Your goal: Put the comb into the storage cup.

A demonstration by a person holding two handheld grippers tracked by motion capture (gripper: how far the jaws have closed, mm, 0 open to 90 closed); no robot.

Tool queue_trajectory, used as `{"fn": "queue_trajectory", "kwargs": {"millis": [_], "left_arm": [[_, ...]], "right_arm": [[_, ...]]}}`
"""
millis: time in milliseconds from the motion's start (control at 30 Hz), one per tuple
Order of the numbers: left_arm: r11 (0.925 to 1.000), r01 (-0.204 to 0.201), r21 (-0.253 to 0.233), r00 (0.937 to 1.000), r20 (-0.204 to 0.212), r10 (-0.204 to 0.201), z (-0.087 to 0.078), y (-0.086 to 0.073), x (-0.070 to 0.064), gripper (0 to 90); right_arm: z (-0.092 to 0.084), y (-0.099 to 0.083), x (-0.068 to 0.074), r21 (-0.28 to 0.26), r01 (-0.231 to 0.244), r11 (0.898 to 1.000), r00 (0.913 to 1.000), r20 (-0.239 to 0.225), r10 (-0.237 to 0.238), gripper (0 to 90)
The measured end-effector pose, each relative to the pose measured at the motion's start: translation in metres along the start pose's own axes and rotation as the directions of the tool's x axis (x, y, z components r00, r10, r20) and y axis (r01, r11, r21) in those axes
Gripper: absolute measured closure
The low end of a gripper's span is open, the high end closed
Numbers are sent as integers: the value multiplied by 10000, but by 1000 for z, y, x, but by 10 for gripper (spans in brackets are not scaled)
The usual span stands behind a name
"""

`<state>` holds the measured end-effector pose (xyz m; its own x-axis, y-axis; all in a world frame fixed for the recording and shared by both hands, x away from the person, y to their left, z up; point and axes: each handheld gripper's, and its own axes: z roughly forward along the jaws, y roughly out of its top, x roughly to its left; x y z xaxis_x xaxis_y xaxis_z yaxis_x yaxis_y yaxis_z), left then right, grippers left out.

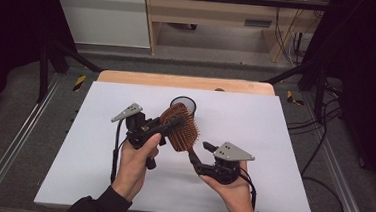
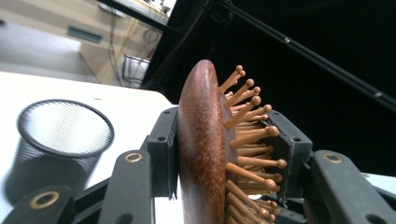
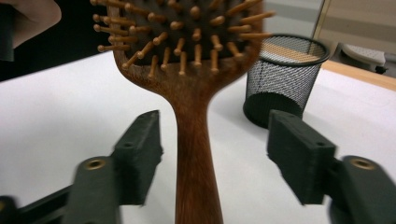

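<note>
1. I see the wooden hairbrush held up over the middle of the white desk, its head toward the far side and its handle slanting down toward my right.
2. My left hand-held gripper is clamped on the head of the brush. In the left gripper view one pad presses the smooth wooden back and the other bears on the bristle tips.
3. My right hand-held gripper is released. In the right gripper view its two black jaws stand apart on either side of the brush handle, with clear gaps on both sides, so neither pad touches the wood.
4. The handle runs up between those spread jaws and widens into the bristled head above them.
5. A black mesh cup stands upright on the desk just beyond the brush head. It is empty as far as I can see.
6. My left hand and right hand come in from the near edge, each gripping its tool.
</note>
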<state>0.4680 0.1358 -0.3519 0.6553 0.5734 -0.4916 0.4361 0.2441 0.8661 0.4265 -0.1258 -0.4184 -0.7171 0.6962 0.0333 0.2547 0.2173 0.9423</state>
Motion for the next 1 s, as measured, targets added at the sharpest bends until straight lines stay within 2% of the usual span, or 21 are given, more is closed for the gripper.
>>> {"fn": "queue_trajectory", "kwargs": {"millis": [67,167,200,267,300,500,533,667,833,900,1000], "left_arm": [[9999,42,-128,10000,-51,-42,-2,4,2,520],[9997,-85,-239,9997,-227,80,-5,12,3,519],[9996,-144,-259,9996,-265,137,-6,16,4,519],[9992,-278,-300,9990,-352,267,-7,24,4,519],[9989,-369,-298,9986,-380,357,-7,29,4,519],[9952,-832,-509,9955,-502,807,-6,55,-1,519],[9946,-892,-536,9946,-576,861,-5,60,-2,518],[9916,-1162,-574,9904,-813,1114,3,78,-3,518],[9899,-1250,-662,9885,-943,1185,15,96,-2,517],[9893,-1288,-684,9874,-1012,1216,18,101,0,517],[9879,-1348,-770,9852,-1170,1253,23,109,4,517]], "right_arm": [[-4,0,-3,-277,26,9996,9999,154,-22,262],[-12,-1,-10,-838,569,9949,9955,804,-502,162],[-16,-2,-13,-913,594,9941,9938,996,-503,148],[-25,-5,-21,-895,260,9956,9915,1291,-143,149],[-30,-8,-25,-859,248,9960,9899,1412,-125,145],[-59,-22,-46,-656,104,9978,9870,1607,3,88],[-63,-24,-49,-682,0,9977,9873,1588,109,80],[-76,-33,-54,-418,114,9991,9837,1797,-37,79],[-79,-40,-64,-388,-209,9990,9800,1969,281,72],[-78,-42,-66,-380,-410,9984,9810,1881,475,70],[-77,-45,-67,-405,-464,9981,9826,1783,529,62]]}}
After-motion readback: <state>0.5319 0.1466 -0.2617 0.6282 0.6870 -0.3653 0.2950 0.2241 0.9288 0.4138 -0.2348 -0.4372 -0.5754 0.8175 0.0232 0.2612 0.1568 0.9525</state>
